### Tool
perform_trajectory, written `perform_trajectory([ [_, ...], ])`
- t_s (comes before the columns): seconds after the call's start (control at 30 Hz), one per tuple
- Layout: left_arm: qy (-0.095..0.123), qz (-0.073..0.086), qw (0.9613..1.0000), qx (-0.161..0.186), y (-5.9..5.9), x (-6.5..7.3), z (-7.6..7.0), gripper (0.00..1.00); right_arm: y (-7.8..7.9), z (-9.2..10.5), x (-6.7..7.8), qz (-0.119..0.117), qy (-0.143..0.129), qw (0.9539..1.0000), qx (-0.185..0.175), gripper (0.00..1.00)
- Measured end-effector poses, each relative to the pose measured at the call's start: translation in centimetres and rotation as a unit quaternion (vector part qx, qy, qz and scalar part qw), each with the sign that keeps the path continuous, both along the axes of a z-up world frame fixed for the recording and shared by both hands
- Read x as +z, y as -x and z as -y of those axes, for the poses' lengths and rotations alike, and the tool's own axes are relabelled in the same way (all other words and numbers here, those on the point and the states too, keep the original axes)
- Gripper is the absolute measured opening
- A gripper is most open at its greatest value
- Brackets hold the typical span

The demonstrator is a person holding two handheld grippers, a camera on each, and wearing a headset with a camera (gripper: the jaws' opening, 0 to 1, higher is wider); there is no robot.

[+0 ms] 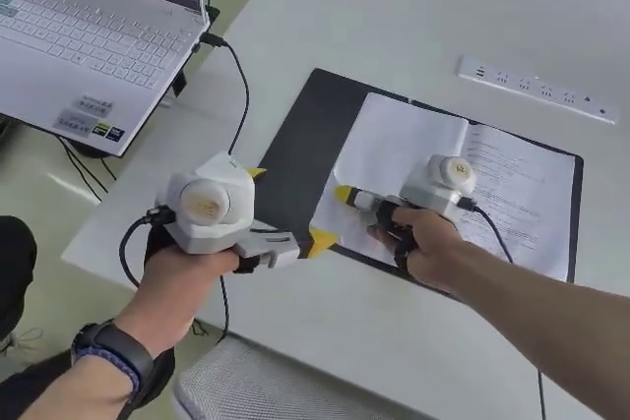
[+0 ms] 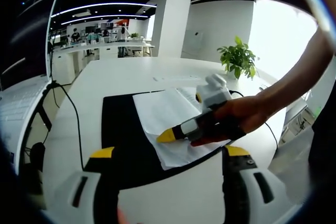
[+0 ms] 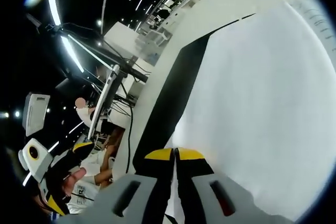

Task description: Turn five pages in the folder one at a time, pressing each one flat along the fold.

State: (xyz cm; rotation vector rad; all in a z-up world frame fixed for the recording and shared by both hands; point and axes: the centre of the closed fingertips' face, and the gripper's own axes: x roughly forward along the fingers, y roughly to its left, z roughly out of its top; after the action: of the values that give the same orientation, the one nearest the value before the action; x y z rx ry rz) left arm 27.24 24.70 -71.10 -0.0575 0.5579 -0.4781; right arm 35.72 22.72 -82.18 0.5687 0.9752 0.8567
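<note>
The jaws of the right gripper [image 3: 176,155] are seen together on a white page [image 1: 394,150] of the folder [image 1: 295,145], which lies open on the tabletop [image 1: 394,17]; whether paper is pinched cannot be told. The jaws of the left gripper [image 2: 169,153] are held apart near the folder's edge. One page turn is judged under way, with pressing still left; the count of pages turned cannot be told.

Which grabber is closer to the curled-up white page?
Right. The right gripper pinches the page at its near edge. The left gripper hangs open at the black folder's near edge, apart from the page.
</note>
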Motion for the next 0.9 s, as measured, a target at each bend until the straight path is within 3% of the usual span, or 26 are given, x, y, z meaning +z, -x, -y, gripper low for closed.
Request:
perform_trajectory([
  [0.27,-0.006,-0.004,1.0000,-0.001,0.0,-0.2,0.2,0.80,0.4,-0.2,0.7,0.004,-0.008,1.0000,0.003,0.07],
  [0.4,-0.010,-0.005,0.9999,-0.002,0.4,-0.1,0.7,0.81,0.6,-0.7,1.5,-0.004,-0.036,0.9993,-0.006,0.16],
  [0.57,-0.011,-0.007,0.9999,-0.002,0.7,-0.4,0.9,0.80,1.0,-0.8,2.0,0.010,-0.038,0.9992,0.009,0.25],
  [0.73,-0.008,-0.010,0.9999,-0.001,0.8,-0.9,0.9,0.80,1.3,-0.7,3.4,0.029,-0.051,0.9981,0.019,0.35],
  [0.9,-0.013,-0.007,0.9999,-0.006,0.8,-0.9,1.0,0.80,0.9,-0.2,4.5,0.041,-0.065,0.9969,0.018,0.36],
])
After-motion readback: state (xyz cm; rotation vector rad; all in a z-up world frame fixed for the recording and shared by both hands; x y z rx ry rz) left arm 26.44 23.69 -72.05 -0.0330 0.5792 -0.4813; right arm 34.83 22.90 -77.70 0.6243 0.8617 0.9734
